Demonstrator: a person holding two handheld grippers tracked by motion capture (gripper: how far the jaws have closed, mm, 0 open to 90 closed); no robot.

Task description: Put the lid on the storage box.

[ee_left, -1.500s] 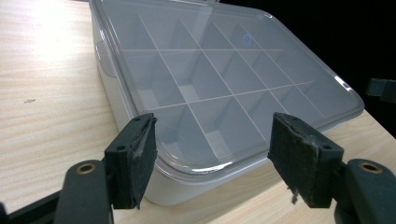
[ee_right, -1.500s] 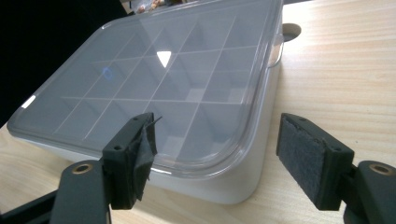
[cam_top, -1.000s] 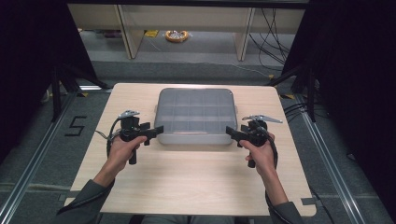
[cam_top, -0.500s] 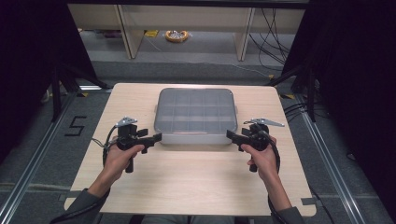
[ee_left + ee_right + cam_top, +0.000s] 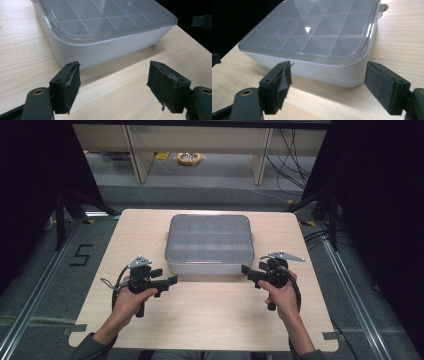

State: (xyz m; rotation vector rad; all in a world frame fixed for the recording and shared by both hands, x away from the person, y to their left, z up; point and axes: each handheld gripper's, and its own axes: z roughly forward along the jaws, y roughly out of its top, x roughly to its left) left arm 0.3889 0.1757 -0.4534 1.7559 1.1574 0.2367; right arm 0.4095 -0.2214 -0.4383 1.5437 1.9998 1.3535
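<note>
On the table [image 5: 200, 320] — one lidded box [image 5: 209, 245], two open claws [image 5: 172, 280] [image 5: 246, 270].

Bare tabletop [image 5: 210, 310] before lidded box [image 5: 209, 244]

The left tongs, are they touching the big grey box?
Apart. In the left gripper view, bare table lies between the left tongs, jaws open with nothing between them, and the box. The high view shows that gap too.
</note>
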